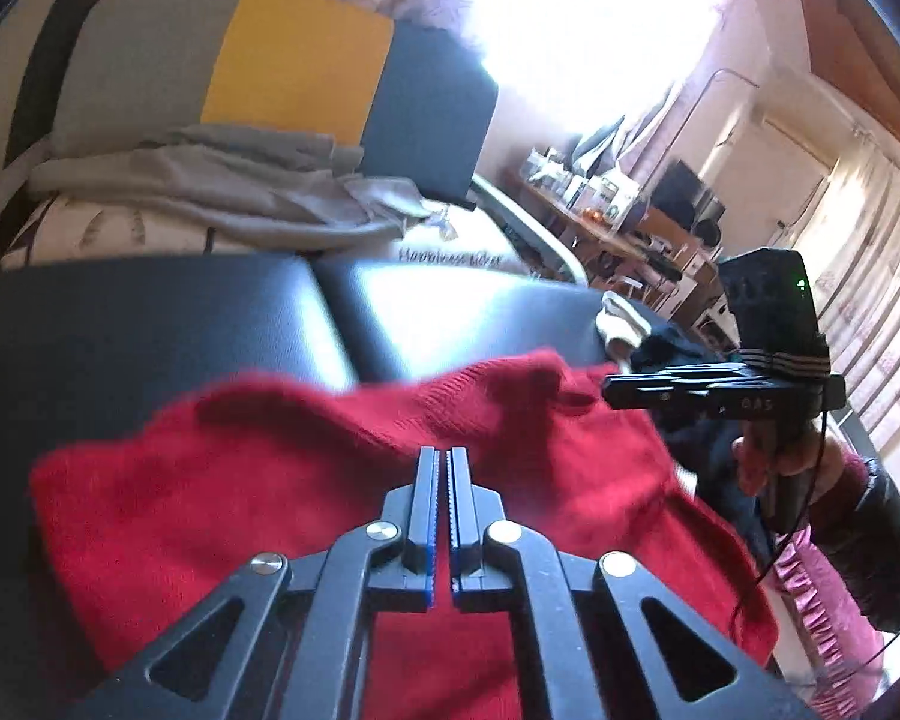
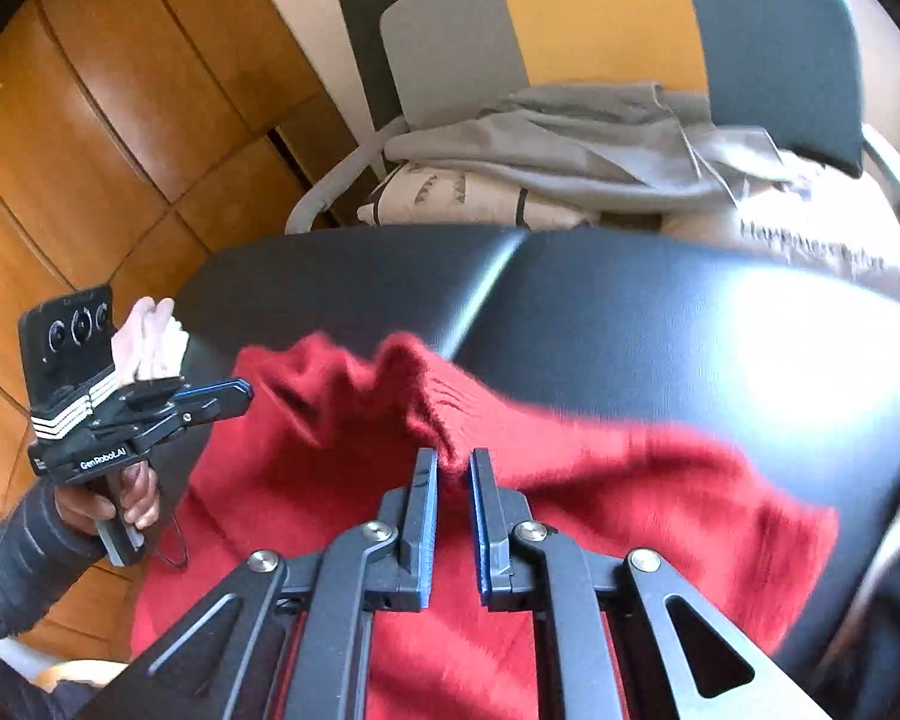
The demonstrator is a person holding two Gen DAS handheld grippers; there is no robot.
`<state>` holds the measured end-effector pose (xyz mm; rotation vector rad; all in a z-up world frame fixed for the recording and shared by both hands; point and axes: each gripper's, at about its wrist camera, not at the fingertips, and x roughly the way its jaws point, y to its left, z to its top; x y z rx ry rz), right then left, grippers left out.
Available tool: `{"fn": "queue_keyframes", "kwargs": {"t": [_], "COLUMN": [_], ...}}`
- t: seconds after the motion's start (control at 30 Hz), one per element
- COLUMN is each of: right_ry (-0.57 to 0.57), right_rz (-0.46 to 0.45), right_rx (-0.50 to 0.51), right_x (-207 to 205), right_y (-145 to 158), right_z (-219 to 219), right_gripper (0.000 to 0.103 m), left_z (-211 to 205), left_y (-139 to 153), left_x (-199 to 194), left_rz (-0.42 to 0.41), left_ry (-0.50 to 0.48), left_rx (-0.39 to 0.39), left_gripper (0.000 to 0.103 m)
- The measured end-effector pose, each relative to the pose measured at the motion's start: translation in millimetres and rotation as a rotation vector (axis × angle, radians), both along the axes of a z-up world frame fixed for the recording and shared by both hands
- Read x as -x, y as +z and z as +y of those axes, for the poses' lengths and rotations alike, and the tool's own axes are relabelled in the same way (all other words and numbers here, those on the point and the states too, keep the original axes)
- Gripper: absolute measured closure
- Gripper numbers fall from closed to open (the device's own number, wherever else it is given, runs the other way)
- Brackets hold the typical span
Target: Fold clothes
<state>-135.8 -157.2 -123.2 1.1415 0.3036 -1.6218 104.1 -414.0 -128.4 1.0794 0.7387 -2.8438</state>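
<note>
Right gripper (image 2: 450,459) had its jaws narrowed onto a raised ridge of the red sweater (image 2: 600,480), a ribbed fold pinched between the blue pads, so it was holding cloth. Left gripper (image 1: 444,456) hovered over the same sweater w/ jaws nearly together; a thin gap showed between the toothed pads and no cloth could be seen in it, so prob. empty, though the tips sat close to the knit. Sweater lay spread on the black padded bench (image 2: 660,312), directly under and ahead of both grippers, one part bunched up ahead-left of the right gripper, the rest trailing back beneath it and off to its right. Judging by the fuzzy knit and the way it rumpled: soft, light, floppy, no stiffness, likely a bit stretchy; it should grip well in toothed pads and not slip, but would sag and drag from any single hold. Best holds looked like the ribbed band or hem/shoulder corners, one per gripper, well apart, so the cloth hung flat. Long axis seemed to run roughly left-right across the right gripper's view, slanting away to its left; which end was neck vs. hem couldn't be told, too blurred. Beyond the bench, grey cloth (image 2: 570,132) lay on a chair.
</note>
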Motion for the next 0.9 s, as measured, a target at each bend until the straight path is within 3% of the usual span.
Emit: {"fn": "queue_keyframes", "kwargs": {"t": [0.13, 0.2, 0.3, 0.37, 0.43, 0.47, 0.6, 0.7, 0.77, 0.8, 0.83, 0.87, 0.9], "right_ry": [-0.049, -0.084, -0.135, -0.175, -0.215, -0.235, -0.273, -0.300, -0.318, -0.327, -0.335, -0.333, -0.325], "right_rz": [-0.044, -0.073, -0.139, -0.194, -0.250, -0.278, -0.210, -0.153, -0.115, -0.095, -0.076, -0.057, -0.025], "right_rx": [-0.007, -0.011, 0.054, 0.124, 0.196, 0.231, 0.165, 0.107, 0.069, 0.049, 0.030, 0.023, 0.016], "right_x": [-19.5, -20.7, -17.9, -10.6, -2.8, 1.1, 6.6, 10.4, 12.9, 14.2, 15.4, 15.3, 12.7], "right_y": [-14.6, -22.9, -20.0, -14.1, -8.4, -5.5, -13.7, -20.5, -25.1, -27.4, -29.7, -29.5, -26.7], "right_z": [34.0, 44.8, 56.7, 55.7, 53.9, 53.0, 30.2, 12.5, 0.6, -5.3, -11.2, -12.4, -14.2], "right_gripper": [0.092, 0.092, 0.089, 0.077, 0.030, 0.024, 0.023, 0.027, 0.053, 0.089, 0.095, 0.096, 0.096], "left_z": [4.4, -2.8, -22.8, -31.3, -34.7, -35.2, -38.5, -42.2, -44.4, -45.1, -45.1, -44.2, -43.2], "left_y": [-21.2, -22.0, -24.1, -25.2, -25.8, -26.5, -31.5, -40.7, -45.7, -46.4, -45.5, -42.9, -40.2], "left_x": [-19.8, -26.9, -27.8, -18.9, -3.8, 4.1, 30.2, 44.0, 52.0, 54.2, 55.8, 56.8, 57.7], "left_rz": [-0.071, -0.064, -0.029, -0.020, -0.041, -0.053, -0.111, -0.157, -0.178, -0.174, -0.171, -0.167, -0.163], "left_ry": [0.040, 0.077, 0.139, 0.171, 0.188, 0.193, 0.211, 0.234, 0.247, 0.251, 0.251, 0.248, 0.246], "left_rx": [-0.036, -0.114, -0.325, -0.419, -0.431, -0.425, -0.385, -0.396, -0.397, -0.389, -0.372, -0.346, -0.320], "left_gripper": [0.102, 0.101, 0.075, 0.071, 0.063, 0.061, 0.057, 0.057, 0.060, 0.071, 0.091, 0.098, 0.097]}}
